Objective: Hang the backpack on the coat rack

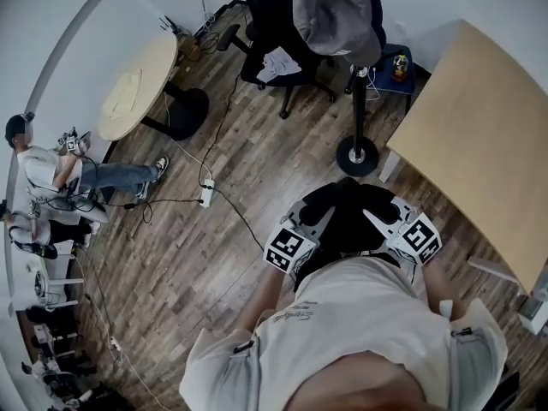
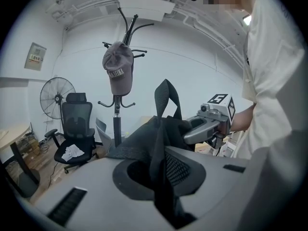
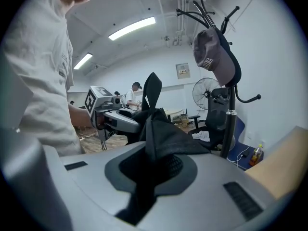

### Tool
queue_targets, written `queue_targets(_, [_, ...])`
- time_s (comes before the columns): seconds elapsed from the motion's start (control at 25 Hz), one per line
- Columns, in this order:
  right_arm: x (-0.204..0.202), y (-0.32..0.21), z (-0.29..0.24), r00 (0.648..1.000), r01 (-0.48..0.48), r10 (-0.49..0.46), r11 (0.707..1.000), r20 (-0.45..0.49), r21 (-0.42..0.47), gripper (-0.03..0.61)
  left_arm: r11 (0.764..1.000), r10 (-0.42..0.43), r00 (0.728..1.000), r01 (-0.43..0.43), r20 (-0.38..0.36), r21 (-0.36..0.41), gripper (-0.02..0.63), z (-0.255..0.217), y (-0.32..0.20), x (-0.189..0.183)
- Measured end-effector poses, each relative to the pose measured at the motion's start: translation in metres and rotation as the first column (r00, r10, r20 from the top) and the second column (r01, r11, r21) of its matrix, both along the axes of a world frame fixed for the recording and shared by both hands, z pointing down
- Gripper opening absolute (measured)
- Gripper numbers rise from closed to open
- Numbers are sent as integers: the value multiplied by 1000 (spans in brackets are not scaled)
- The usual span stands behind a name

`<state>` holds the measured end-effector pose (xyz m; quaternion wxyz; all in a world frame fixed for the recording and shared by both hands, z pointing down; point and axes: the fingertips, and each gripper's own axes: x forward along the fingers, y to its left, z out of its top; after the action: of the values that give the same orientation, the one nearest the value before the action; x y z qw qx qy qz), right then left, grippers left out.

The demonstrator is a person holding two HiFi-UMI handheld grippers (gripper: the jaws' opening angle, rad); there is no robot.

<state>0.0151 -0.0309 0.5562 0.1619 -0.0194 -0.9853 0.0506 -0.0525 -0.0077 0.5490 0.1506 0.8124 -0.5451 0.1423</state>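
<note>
In front of your chest, above the wood floor [image 1: 214, 255], one black backpack [image 1: 347, 217] hangs between your two hand-held grippers. The left hand-held gripper [image 1: 310, 219] is pinched on its fabric at one side and the right hand-held gripper [image 1: 381, 219] on the other. In each gripper view a fold of black cloth runs down through the closed jaws. One webbing loop [image 2: 166, 97] stands up from the top of the bag.

Just beyond the backpack stands one coat rack [image 1: 357, 101] with a single grey cap [image 1: 338, 11] on it. The cap's front patch bears pale letters too small to read. By the rack are one black office chair [image 2: 74, 121] and one standing fan [image 2: 57, 96], and one pale desk [image 1: 479, 127] lies to your right. One wall notice [image 2: 35, 56] hangs above the fan, its print unreadable. Each gripper's cube carries square black-and-white markers.
</note>
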Motion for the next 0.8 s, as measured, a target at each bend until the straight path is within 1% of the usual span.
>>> queue_targets(0.2, [-33, -31, -9, 998, -62, 62, 998, 0, -11, 29, 997, 72, 997, -72, 15, 8, 44, -11, -36, -34])
queue_targets(0.36, [-56, -46, -18, 988, -152, 152, 988, -2, 2, 31, 986, 164, 986, -164, 13, 22, 44, -18, -57, -59])
queue_targets(0.6, [-92, -66, -23, 968, -250, 250, 968, -7, 30, 31, 959, 281, 960, -281, 6, 44, 44, -24, -84, -96])
queue_targets(0.8, [-107, -80, -23, 940, -339, 339, 940, -20, 33, 31, 924, 379, 925, -379, 5, 45, 44, -24, -104, -111])
